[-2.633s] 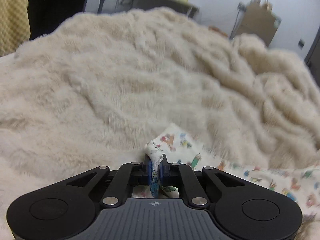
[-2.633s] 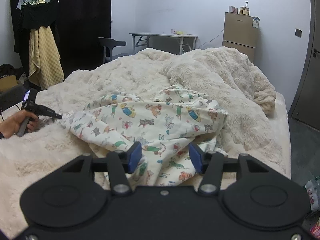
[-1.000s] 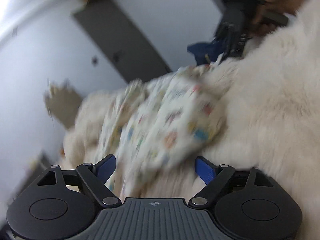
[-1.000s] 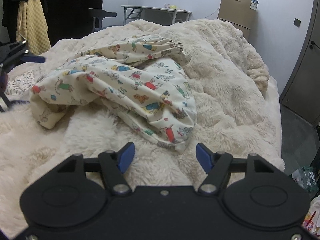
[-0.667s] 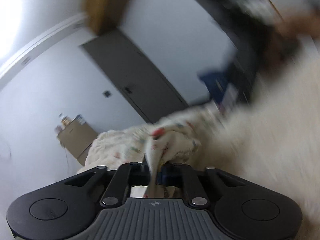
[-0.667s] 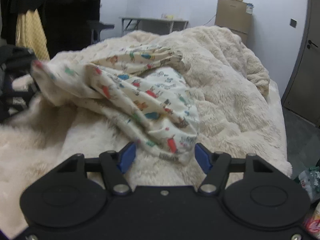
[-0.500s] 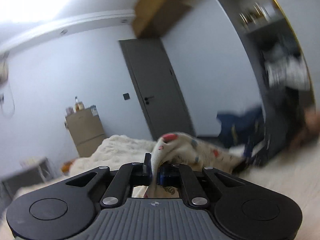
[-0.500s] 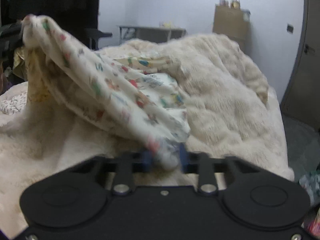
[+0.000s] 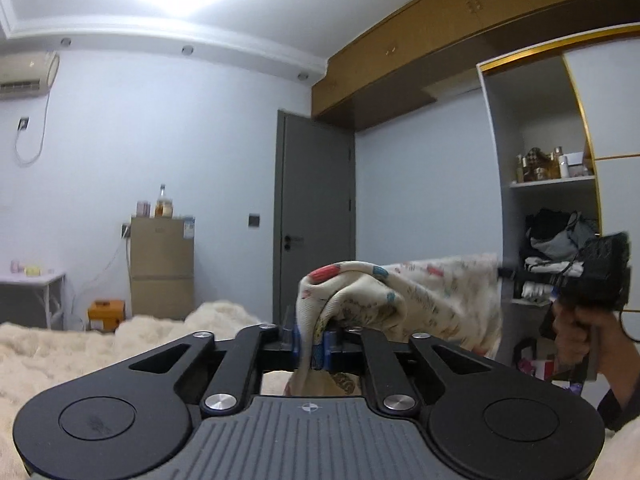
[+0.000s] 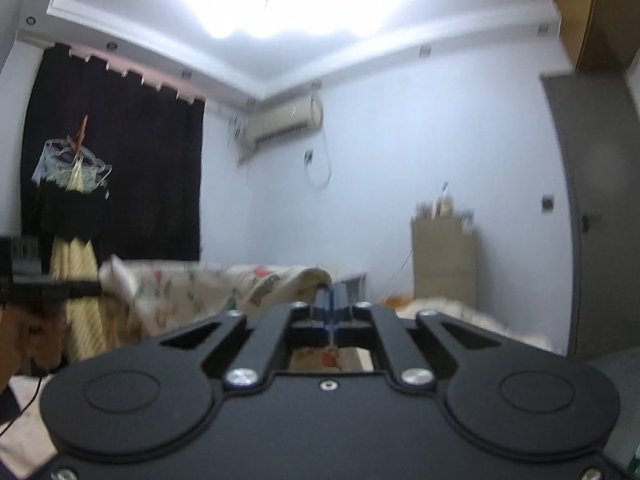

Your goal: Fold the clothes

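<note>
The left gripper (image 9: pixel 311 344) is clamped on a bunched corner of the printed garment (image 9: pixel 420 300), though its jaws are easing apart slightly. The right gripper (image 10: pixel 331 300) is clenched on the far edge of the garment, which hangs stretched between both, lifted above the fluffy bed (image 9: pixel 60 352). A hand (image 9: pixel 580 336) holds the right gripper's handle.
</note>
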The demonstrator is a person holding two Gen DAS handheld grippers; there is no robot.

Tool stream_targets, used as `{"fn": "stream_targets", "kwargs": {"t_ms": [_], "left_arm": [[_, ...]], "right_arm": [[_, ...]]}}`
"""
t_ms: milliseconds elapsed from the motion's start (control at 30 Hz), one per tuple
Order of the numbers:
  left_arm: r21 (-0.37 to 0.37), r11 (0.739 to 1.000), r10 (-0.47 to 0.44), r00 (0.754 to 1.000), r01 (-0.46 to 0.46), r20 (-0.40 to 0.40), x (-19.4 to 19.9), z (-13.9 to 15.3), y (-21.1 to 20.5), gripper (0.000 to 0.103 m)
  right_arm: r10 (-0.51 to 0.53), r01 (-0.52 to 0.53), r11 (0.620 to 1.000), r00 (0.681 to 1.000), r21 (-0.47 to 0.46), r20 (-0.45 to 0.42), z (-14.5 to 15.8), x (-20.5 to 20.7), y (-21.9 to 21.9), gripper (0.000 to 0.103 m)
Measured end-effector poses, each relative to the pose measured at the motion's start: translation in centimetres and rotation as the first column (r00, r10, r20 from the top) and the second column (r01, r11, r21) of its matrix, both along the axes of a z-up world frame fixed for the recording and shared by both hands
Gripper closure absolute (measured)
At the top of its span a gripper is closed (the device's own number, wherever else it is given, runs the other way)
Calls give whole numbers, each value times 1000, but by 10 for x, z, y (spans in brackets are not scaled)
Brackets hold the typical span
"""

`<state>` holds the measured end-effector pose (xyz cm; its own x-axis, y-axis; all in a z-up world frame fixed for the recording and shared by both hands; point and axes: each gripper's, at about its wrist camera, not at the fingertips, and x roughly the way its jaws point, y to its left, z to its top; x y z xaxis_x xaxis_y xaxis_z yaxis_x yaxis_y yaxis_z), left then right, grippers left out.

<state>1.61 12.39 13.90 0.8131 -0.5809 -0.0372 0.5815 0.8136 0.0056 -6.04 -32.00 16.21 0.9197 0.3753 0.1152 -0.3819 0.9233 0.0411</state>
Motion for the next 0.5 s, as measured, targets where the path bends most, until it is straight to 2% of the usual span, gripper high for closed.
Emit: {"fn": "stream_targets", "kwargs": {"t_ms": [133, 200, 267, 333, 367, 400, 433, 467, 500], "left_arm": [[22, 999, 31, 996, -29, -79, 16, -14, -2, 91], [35, 998, 48, 991, -44, -124, 26, -22, -2, 91], [66, 994, 99, 984, -90, -148, 35, -28, -3, 89], [121, 974, 211, 958, -190, -195, 51, -40, -9, 88], [164, 956, 274, 936, -241, -222, 60, -50, -11, 82], [209, 934, 337, 909, -290, -247, 68, -60, -13, 80], [252, 909, 396, 879, -333, -266, 76, -69, -15, 77], [257, 906, 403, 875, -338, -270, 76, -76, -14, 70], [261, 903, 408, 871, -341, -274, 75, -81, -13, 67]], "right_arm": [[-40, 40, 998, 999, -47, -11, 11, 23, 0, 103], [-49, 46, 995, 998, -86, -36, 16, 48, 5, 103], [-73, 56, 986, 992, -155, -104, 16, 91, 18, 102], [-131, 74, 966, 967, -249, -220, 8, 135, 34, 90], [-163, 73, 952, 943, -297, -292, -1, 152, 41, 68], [-196, 64, 937, 910, -343, -364, -11, 168, 47, 60], [-232, 52, 920, 871, -388, -433, -22, 184, 52, 61], [-223, 17, 915, 853, -402, -472, -35, 189, 54, 58], [-212, -4, 914, 847, -405, -487, -41, 188, 55, 54]]}}
